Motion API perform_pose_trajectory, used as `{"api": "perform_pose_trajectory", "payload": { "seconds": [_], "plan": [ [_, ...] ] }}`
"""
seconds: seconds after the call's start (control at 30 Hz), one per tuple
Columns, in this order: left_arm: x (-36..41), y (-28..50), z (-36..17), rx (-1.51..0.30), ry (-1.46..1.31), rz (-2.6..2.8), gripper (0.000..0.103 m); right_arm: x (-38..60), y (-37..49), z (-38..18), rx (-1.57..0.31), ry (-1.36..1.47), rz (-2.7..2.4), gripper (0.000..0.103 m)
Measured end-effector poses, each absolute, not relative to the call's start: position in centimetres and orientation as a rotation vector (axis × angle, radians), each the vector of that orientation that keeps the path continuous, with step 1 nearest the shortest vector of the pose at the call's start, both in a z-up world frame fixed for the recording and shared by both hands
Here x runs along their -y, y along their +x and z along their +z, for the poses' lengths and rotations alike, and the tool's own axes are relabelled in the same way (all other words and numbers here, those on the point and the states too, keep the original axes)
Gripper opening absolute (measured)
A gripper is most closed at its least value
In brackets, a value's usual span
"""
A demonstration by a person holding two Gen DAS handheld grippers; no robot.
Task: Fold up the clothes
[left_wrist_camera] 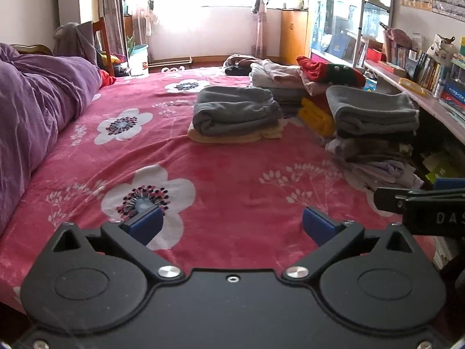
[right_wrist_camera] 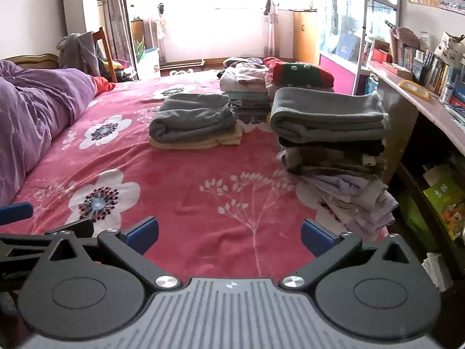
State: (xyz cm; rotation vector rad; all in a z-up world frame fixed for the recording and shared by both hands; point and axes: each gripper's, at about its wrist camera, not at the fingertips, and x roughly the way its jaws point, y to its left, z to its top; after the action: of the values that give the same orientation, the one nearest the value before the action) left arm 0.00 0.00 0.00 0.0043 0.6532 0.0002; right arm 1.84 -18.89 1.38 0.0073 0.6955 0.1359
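Two sets of tongs hang low over a pink flowered bed cover, both spread wide and pinching nothing: the left tongs fill the bottom of the left wrist view, blue pads far apart over a white printed flower, and the right tongs sit the same way at the bottom of the right wrist view. Each shows in the other's picture, the right tongs poking in at the right edge of the left view and the left tongs at the lower left edge of the right view. All the clothes lie folded further up the bed, well apart from both tongs. Centre frame, a rolled grey garment rests on a pale yellow folded piece. To the right of it, at the edge of the bed, a tall stack is topped by a folded grey fleece, with dark and patterned layers below and lilac cloth spilling out at its foot. Behind these, in the upper middle, more folded piles carry a red and green knit, and a yellow garment shows between the stacks in the left view. A purple quilt is bunched along the left side of the frame. A shelf of books runs down the right side.
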Motion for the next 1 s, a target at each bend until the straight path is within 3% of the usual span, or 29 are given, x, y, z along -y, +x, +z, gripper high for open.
{"api": "perform_pose_trajectory", "payload": {
  "seconds": [1.0],
  "plan": [
    [-1.3, 0.1, 0.5, -0.647, -0.029, 0.005, 0.102, 18.5, 2.4, 1.4, -0.696, 0.014, 0.167, 0.103]
  ]
}}
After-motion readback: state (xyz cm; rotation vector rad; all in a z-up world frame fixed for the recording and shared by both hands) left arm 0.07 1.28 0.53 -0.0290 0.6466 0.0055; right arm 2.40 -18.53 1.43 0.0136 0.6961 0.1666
